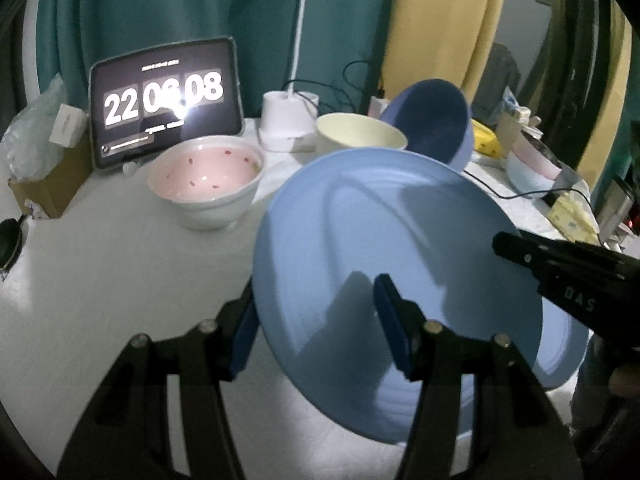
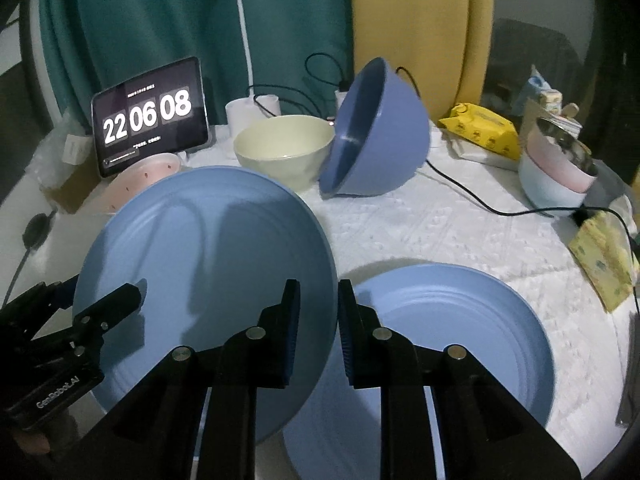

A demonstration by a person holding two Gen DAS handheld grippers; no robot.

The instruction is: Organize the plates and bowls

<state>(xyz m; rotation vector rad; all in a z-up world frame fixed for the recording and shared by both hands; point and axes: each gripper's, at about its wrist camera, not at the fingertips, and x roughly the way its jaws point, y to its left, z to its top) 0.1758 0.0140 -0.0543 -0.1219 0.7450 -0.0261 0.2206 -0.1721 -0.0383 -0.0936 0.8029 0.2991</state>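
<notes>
White-clothed table (image 2: 440,220), teal curtain behind | blue plate (image 2: 208,280) lifted, tilted, near-left of second plate (image 2: 460,320) | left gripper (image 1: 316,328) straddles rim, grip unclear; right gripper (image 2: 319,332) clamps opposite rim | rigid, smooth, likely slippery: hold rim.

Taking the tipped dark-blue bowl (image 2: 376,136) as landmark: white tablecloth (image 2: 420,224) lies bare in front of it and to its right, crossed only by a black cable (image 2: 460,192). Left of it the cream bowl (image 2: 284,148) touches — no passage. Nearer, two blue plates — the raised plate (image 2: 204,280) and the flat plate (image 2: 452,332) — block the way.
</notes>
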